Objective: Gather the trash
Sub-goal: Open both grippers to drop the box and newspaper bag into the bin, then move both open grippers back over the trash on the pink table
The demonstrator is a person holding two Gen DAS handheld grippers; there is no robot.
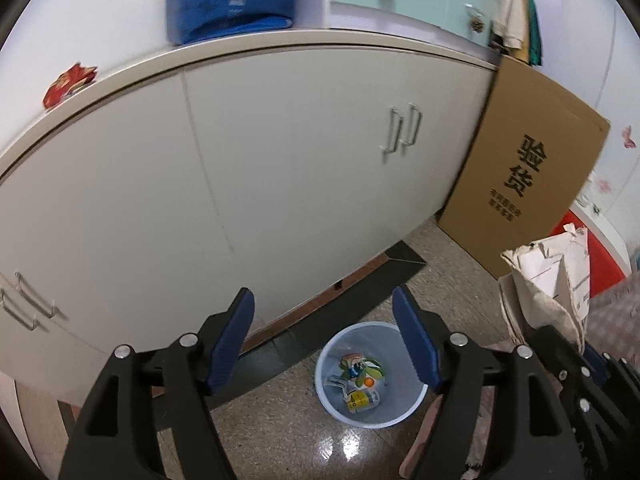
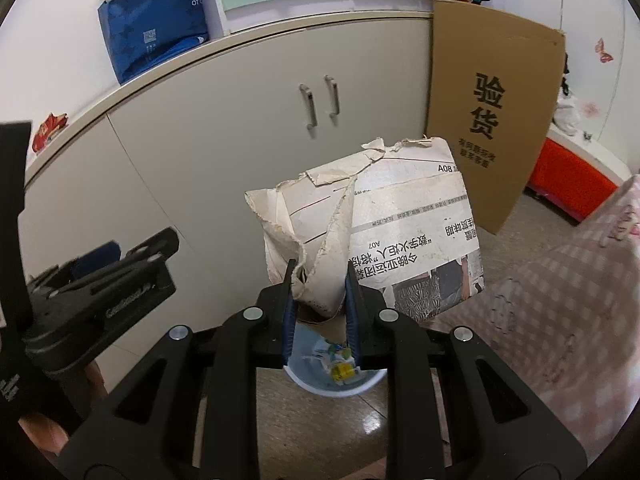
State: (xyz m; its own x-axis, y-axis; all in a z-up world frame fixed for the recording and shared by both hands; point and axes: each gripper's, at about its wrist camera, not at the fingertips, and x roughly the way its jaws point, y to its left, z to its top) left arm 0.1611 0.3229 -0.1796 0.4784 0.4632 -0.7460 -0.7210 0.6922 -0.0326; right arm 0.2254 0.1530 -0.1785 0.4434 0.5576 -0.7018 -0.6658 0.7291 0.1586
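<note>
While the left gripper (image 1: pixel 324 344) hangs with its jaws wide and nothing between them, its camera looks pretty much straight down at the small blue bin (image 1: pixel 370 376) on the floor (image 1: pixel 280 440), which already has some wrappers and a can-looking thing in it. The newspaper (image 1: pixel 552 280) shows at the right edge of that view, off to the side of the bin rather than over it. A white cabinet (image 1: pixel 240 180) stands just behind.

In the right wrist view, the right gripper (image 2: pixel 320 292) is pinching the folded, torn newspaper (image 2: pixel 384 232) by one crumpled corner, jaws narrow. The bin (image 2: pixel 332 384) sits below, mostly hidden behind the fingers.

My worry: the paper looks about as big as the bin mouth, and it's only held by a torn flap. If that corner rips or slips, it drops wherever. And if it's let go flat, I reckon it'll perch on the rim or slide off onto the floor instead of going in. The flat cardboard box (image 2: pixel 492 112) against the cabinet looks clear enough.
</note>
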